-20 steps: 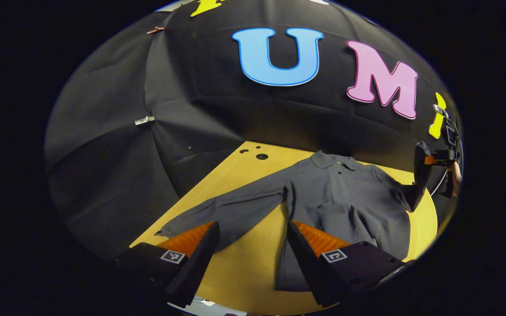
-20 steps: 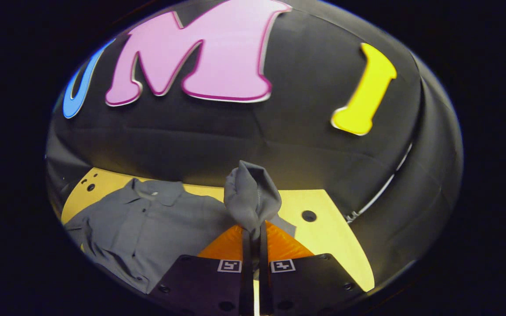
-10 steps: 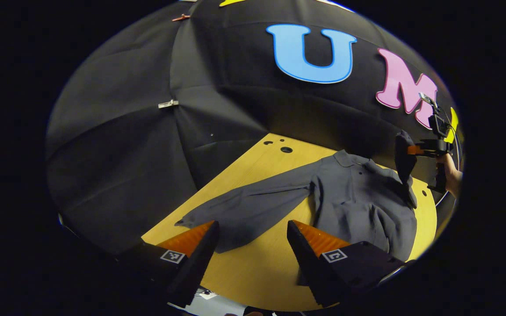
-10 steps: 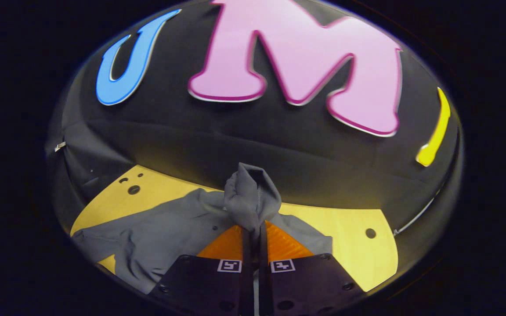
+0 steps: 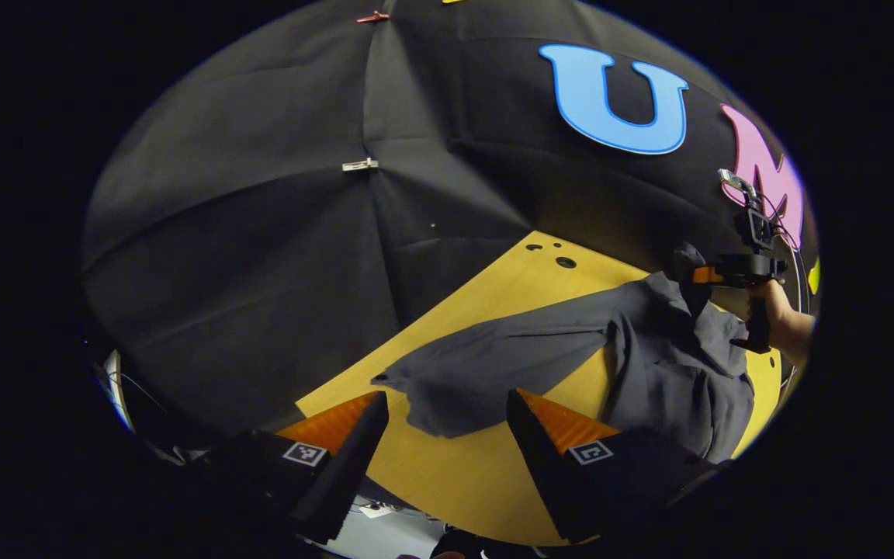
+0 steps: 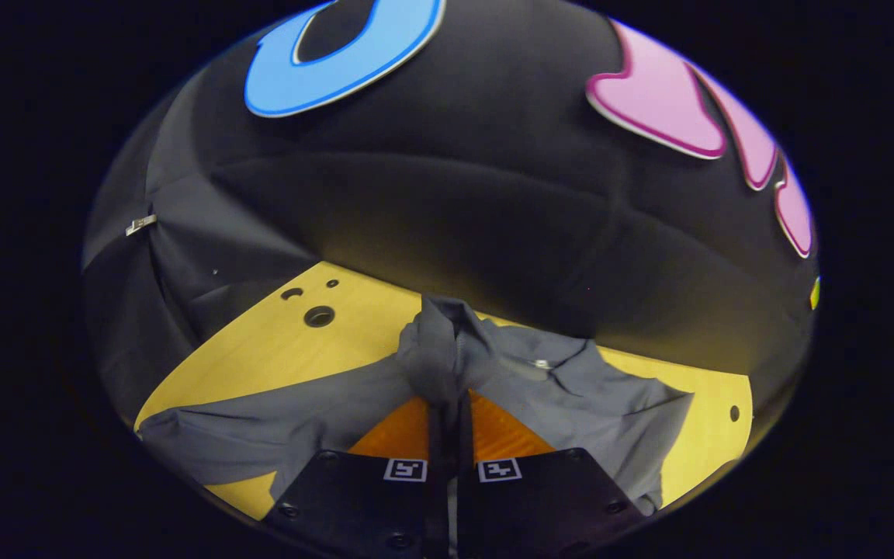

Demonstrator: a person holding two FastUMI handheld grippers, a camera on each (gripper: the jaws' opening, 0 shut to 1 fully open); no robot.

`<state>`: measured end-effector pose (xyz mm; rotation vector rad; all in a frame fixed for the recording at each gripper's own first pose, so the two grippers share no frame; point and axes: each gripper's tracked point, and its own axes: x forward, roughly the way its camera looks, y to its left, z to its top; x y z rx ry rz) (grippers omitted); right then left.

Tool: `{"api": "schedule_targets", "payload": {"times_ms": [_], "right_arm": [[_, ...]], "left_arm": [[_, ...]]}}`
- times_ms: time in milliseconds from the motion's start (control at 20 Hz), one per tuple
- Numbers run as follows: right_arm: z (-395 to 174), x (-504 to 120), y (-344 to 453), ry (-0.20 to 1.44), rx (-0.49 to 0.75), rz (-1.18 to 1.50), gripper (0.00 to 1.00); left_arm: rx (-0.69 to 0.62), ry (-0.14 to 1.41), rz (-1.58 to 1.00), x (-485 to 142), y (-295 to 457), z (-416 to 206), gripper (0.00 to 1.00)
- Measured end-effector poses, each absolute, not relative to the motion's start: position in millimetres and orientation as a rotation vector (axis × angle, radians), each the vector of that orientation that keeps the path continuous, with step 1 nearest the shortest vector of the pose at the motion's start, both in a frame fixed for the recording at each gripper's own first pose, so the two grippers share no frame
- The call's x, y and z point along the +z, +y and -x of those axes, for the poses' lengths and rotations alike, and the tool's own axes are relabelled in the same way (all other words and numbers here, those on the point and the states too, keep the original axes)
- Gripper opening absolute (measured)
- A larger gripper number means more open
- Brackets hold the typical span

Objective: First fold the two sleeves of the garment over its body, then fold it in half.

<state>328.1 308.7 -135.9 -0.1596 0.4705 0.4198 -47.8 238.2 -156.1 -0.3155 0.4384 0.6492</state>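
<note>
Garment (image 5: 672,365) half-started — one sleeve (image 6: 435,353) pinched in right claw (image 6: 451,419) over body; other sleeve (image 5: 478,373) flat on counter (image 5: 462,473), left claw (image 5: 447,435) spread; halving pending.

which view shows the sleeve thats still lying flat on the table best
The left gripper view: the flat sleeve lies spread on the table just ahead of the open left gripper, cuff to shoulder visible. In the right gripper view that sleeve stretches left, partly cut off behind the right gripper, which is shut on the other sleeve.
</note>
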Motion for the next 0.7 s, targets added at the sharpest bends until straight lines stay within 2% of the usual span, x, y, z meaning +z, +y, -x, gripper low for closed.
{"api": "schedule_targets", "payload": {"times_ms": [150,300,350,550,700], "right_arm": [[-324.0,-154.8,339.3,0.503,0.452,0.175,0.13],[-312.1,-166.2,358.9,0.528,0.495,0.170,0.31],[-306.1,-163.1,364.0,0.526,0.521,0.159,0.41],[-290.5,-150.0,362.2,0.491,0.549,0.150,0.97],[-277.7,-134.5,346.2,0.460,0.542,0.147,0.99]], "left_arm": [[0.687,0.444,0.325,-156.1,239.7,56.8,0.97],[0.709,0.448,0.338,-166.8,244.3,65.0,0.97],[0.714,0.447,0.340,-167.2,244.4,65.0,0.97],[0.726,0.437,0.342,-173.9,247.8,57.3,0.97],[0.737,0.435,0.359,-188.9,254.4,47.6,0.97]]}}
